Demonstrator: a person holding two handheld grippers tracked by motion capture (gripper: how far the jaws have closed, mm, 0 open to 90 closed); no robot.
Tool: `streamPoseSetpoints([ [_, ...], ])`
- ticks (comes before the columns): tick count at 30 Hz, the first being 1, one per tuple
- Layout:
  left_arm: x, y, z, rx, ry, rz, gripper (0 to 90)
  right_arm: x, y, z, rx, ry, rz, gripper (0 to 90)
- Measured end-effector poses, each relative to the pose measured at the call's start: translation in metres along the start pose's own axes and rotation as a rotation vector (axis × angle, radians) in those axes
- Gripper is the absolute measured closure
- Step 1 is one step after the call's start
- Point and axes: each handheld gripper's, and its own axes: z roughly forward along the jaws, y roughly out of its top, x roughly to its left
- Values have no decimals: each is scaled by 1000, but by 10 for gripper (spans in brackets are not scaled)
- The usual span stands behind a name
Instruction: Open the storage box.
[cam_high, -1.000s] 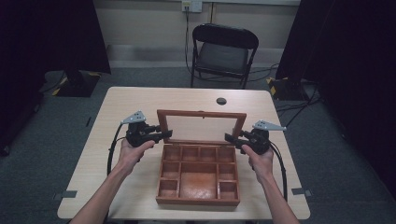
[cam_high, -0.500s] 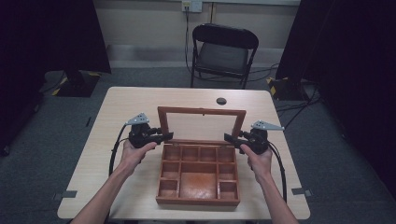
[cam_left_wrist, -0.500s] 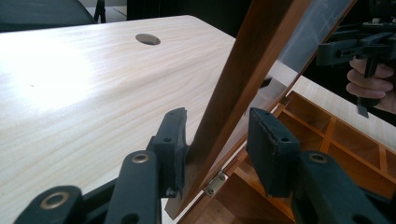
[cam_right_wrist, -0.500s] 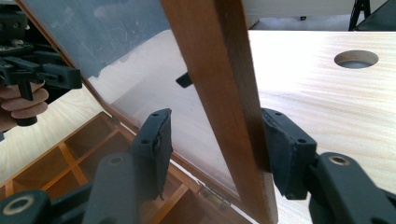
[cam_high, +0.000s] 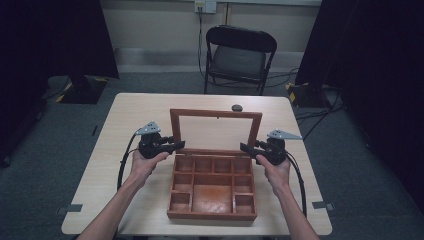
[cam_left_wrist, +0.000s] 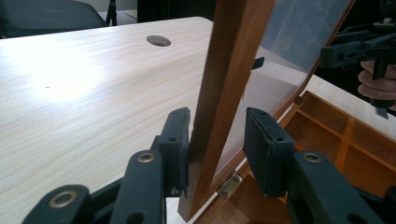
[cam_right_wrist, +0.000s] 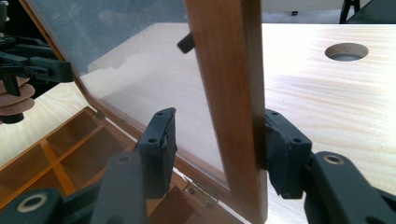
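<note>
A wooden box (cam_high: 212, 187) sits on the counter (cam_high: 130, 115), near its 6 o'clock edge. The box is open. Its lid (cam_high: 216, 131) stands almost straight up at the box's 12 o'clock side. The lid is a brown wood frame with a see-through pane in it.

The left tool (cam_high: 176, 146) is at the lid's 9 o'clock post, low down near the hinge (cam_left_wrist: 229, 184). In the left tool's own view, one pad (cam_left_wrist: 180, 140) touches the post and the other pad stands a little way off. So this tool is loose around the post, and its jaws have just been closing a bit.

The right tool (cam_high: 246, 148) is at the lid's 3 o'clock post, also low down. Its jaws have just been closing too. One pad (cam_right_wrist: 280, 144) presses on the post. The other pad sits by the pane, and I cannot tell if it touches.

A small round hole (cam_high: 237, 107) is in the counter at 12 o'clock, behind the lid.
</note>
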Motion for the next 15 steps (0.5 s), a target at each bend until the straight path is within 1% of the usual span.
streamPoseSetpoints([
  [3,3,-2,2,1,0,-18,622,-2,0,2,2,-10,3,507],
  [7,6,-2,4,2,1,-30,631,-3,0,5,5,-15,-2,501],
  [9,7,-2,6,10,6,-28,634,-4,-1,7,6,-13,4,497],
  [11,9,0,9,30,16,-16,633,-6,-1,9,6,-15,5,498],
  [13,12,0,13,38,17,-37,618,-9,0,13,17,-21,3,508],
  [15,14,0,15,38,19,-44,605,-11,1,14,22,-22,6,510],
])
